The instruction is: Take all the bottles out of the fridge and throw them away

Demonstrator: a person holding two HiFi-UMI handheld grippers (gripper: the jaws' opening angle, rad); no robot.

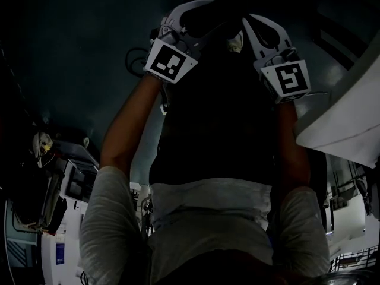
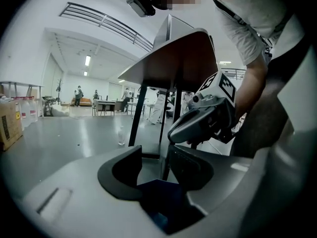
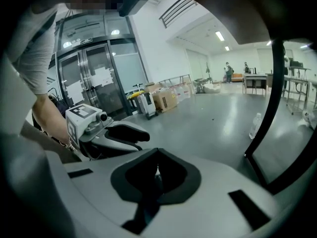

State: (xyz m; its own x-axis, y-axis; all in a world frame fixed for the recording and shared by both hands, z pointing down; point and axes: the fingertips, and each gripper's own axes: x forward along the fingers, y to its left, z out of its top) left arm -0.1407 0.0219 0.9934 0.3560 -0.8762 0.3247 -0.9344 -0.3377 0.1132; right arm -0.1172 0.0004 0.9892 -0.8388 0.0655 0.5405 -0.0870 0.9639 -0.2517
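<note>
No fridge shows in any view. A small clear bottle (image 2: 121,135) stands upright on the grey floor by a table leg, and the right gripper view shows a similar bottle (image 3: 254,125). In the dark head view I hold both grippers out in front of my body, the left gripper (image 1: 199,8) beside the right gripper (image 1: 252,25). My left gripper (image 2: 153,170) is open, with nothing in the gap. On my right gripper (image 3: 157,170) the dark pads meet and hold nothing. Each gripper camera catches the other gripper close by.
A dark-topped table (image 2: 173,58) on black legs (image 3: 270,108) stands just ahead. Cardboard boxes (image 3: 166,99) and glass doors (image 3: 96,83) line one wall. Another box (image 2: 9,125) sits at the left. Desks and people are far back in the hall.
</note>
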